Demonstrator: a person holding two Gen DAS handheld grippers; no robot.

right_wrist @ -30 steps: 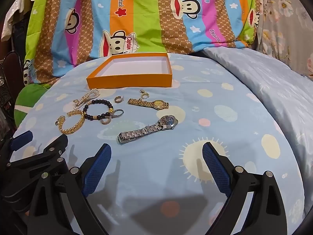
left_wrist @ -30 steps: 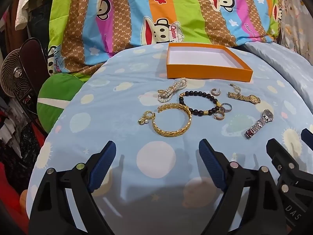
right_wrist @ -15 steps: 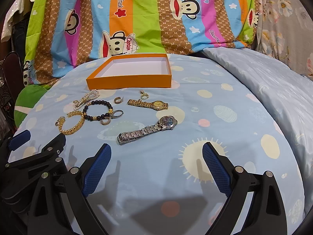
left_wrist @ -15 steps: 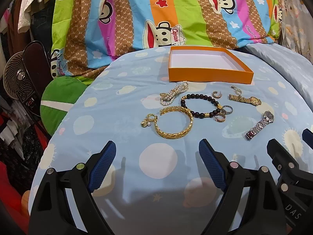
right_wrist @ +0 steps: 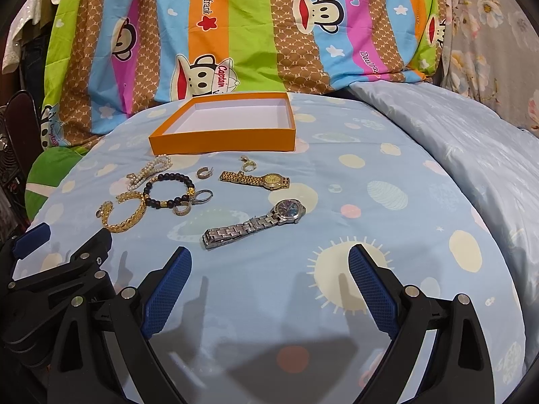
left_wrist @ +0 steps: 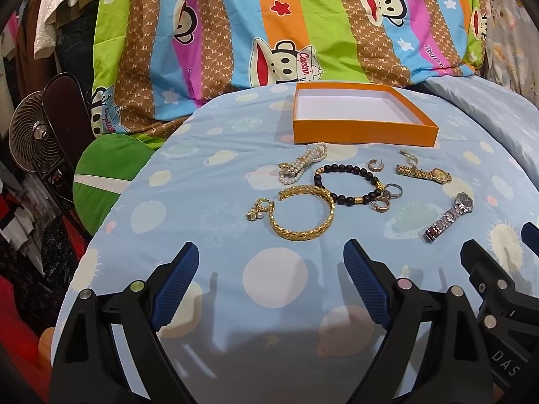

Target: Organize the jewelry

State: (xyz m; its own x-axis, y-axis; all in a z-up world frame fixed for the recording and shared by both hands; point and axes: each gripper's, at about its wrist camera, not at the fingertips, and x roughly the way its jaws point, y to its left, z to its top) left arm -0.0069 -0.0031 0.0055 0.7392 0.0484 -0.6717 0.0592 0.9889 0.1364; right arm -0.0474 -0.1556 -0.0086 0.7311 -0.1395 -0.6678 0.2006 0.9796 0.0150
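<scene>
An empty orange box [left_wrist: 363,133] [right_wrist: 222,139] stands at the back of the blue cloth. In front of it lie a pearl bracelet [left_wrist: 303,165], a black bead bracelet [left_wrist: 347,183] [right_wrist: 168,190], a gold bangle [left_wrist: 303,215] [right_wrist: 126,213], several small rings [left_wrist: 392,195], a gold watch [left_wrist: 424,173] [right_wrist: 256,178] and a silver watch [left_wrist: 448,217] [right_wrist: 256,224]. My left gripper [left_wrist: 271,282] is open and empty, short of the gold bangle. My right gripper [right_wrist: 269,286] is open and empty, just short of the silver watch.
A striped monkey-print blanket [left_wrist: 303,33] hangs behind the box. A green cushion [left_wrist: 101,178] and a small fan [left_wrist: 28,134] are off the left edge. A pale quilt [right_wrist: 471,141] rises at the right.
The left gripper has pulled back and lifted slightly, so the jewelry sits a little farther up its view. The right gripper has barely moved. Both stay open.
</scene>
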